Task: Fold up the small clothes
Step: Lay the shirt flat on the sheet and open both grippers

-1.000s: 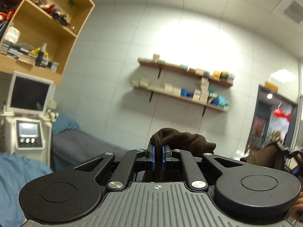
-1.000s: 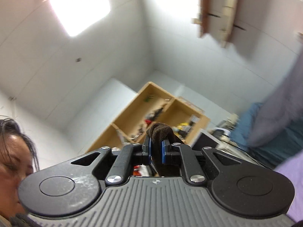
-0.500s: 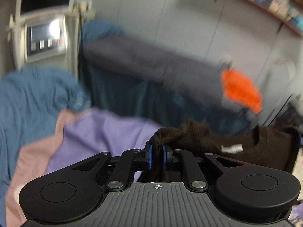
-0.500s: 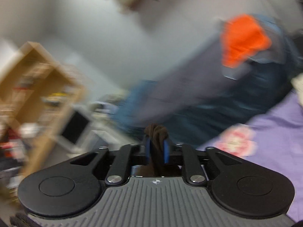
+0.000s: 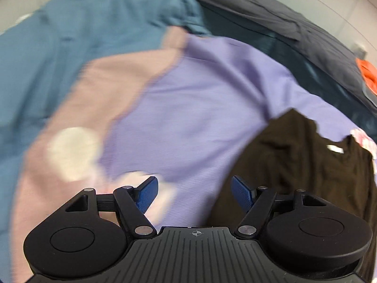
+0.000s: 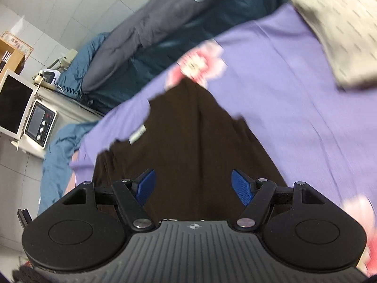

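On the lilac bedsheet (image 5: 200, 89), in the left wrist view, the dark brown T-shirt (image 5: 306, 165) lies to the right of the left gripper (image 5: 194, 194), whose blue fingers (image 5: 147, 194) are spreading wide with nothing between them. The cloth looks light, soft and limp, likely to sag and wrinkle rather than keep a crease.

In the right wrist view the right gripper (image 6: 195, 187) hangs over the same T-shirt (image 6: 188, 129), fingers (image 6: 242, 187) opening, pinching nothing, though cloth lies beneath them. A white label (image 6: 137, 135) marks the neck end; I would take hold at the shoulders or hem corners, where doubled seams give the pads something to bite.
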The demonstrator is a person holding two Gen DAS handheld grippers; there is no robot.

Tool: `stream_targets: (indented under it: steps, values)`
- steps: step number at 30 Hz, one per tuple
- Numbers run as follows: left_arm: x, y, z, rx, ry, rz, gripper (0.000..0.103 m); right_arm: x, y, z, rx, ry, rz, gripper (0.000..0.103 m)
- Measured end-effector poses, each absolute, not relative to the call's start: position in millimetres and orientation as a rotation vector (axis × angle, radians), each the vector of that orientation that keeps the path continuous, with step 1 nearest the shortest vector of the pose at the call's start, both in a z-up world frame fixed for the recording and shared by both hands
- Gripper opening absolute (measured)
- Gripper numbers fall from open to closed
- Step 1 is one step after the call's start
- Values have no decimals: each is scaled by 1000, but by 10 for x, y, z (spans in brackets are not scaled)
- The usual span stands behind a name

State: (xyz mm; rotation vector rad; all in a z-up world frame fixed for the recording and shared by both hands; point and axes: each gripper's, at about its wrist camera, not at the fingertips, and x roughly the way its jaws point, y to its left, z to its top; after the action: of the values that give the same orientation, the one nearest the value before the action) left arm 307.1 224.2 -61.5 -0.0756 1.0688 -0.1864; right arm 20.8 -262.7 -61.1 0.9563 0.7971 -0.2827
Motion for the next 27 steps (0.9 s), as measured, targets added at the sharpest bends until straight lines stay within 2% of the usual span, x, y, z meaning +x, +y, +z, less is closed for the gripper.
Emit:
stream_targets:
  steps: [4, 8, 13, 19, 24, 27]
  values:
    - [2850, 2652, -389, -70, 1068, -140, 103, -201, -2700, -472, 952, 776, -321, 83]
    - [2364, 2922, -238, -89, 1054, -145, 103, -411, -2611, -473, 960, 798, -248, 85]
    - [1615, 2874, -304, -117, 1090, -157, 103, -572, -2038, -591, 939, 899, -51, 85]
    - [776, 2583, -547, -157, 1169, -227, 103, -738, -1233, -805, 849, 1083, 146, 77]
    - [372, 2272, -618, -68, 1211, -358, 103, -855, -978, -1081, 867, 1201, 192, 62]
    - [249, 2123, -612, 8, 1204, -404, 103, -857, -941, -1143, 852, 1234, 169, 62]
